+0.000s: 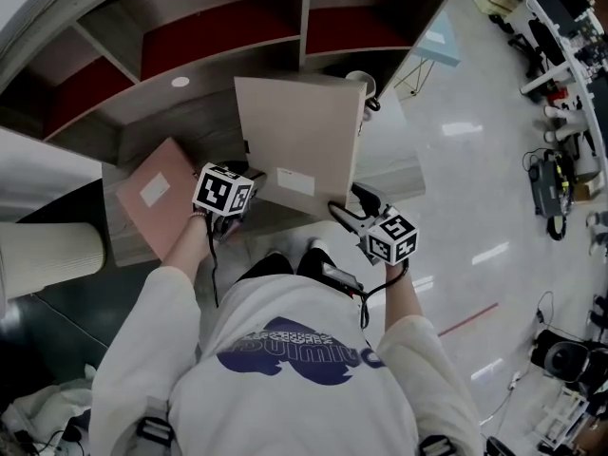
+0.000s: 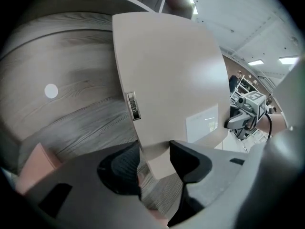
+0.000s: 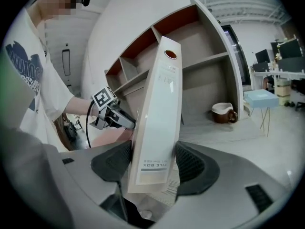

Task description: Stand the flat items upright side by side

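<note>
A beige file box (image 1: pixel 299 136) stands tilted up on the wooden shelf surface (image 1: pixel 190 126), held from both sides. My left gripper (image 1: pixel 249 196) is shut on its lower left corner; in the left gripper view that corner (image 2: pixel 157 161) sits pinched between the jaws. My right gripper (image 1: pixel 350 205) is shut across the box's spine (image 3: pixel 159 113), which bears a label and a finger hole at the top. A pink flat folder (image 1: pixel 161 202) lies flat on the shelf to the left of the box. From the right gripper view the left gripper (image 3: pixel 121 120) shows behind the box.
Shelf compartments with red backs (image 1: pixel 214 41) rise behind the surface. A brown and white mug (image 3: pixel 223 113) sits on the shelf to the right of the box. A light blue stool (image 1: pixel 439 41) stands on the floor at right. A white cylinder (image 1: pixel 47 250) is at far left.
</note>
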`<action>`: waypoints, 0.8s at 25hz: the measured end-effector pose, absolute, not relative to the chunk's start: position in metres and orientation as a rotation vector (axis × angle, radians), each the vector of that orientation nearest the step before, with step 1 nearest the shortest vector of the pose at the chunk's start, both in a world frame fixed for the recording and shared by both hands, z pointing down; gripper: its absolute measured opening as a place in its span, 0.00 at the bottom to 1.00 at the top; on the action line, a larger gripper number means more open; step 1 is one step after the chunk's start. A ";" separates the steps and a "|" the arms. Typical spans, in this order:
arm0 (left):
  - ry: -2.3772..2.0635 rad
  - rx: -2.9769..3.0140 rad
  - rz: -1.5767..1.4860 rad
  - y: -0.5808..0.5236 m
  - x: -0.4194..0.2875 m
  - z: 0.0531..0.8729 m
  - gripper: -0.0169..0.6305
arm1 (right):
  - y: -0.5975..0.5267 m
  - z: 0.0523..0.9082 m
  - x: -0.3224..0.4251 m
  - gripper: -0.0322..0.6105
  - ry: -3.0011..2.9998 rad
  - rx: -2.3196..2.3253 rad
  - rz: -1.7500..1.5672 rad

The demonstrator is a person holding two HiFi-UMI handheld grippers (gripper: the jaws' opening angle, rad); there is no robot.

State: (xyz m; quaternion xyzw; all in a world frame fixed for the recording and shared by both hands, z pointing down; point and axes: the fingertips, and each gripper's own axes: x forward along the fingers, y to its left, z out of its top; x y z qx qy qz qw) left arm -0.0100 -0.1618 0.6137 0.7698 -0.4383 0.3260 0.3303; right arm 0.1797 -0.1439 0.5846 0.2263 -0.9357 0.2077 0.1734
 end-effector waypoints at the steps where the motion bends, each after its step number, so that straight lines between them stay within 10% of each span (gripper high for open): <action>1: -1.149 2.015 0.851 -0.163 -0.011 0.614 0.34 | -0.143 0.585 0.179 0.50 -2.654 0.649 0.579; 20: -1.139 2.185 0.980 -0.175 -0.011 0.615 0.34 | -0.114 0.601 0.171 0.50 -2.515 0.869 0.304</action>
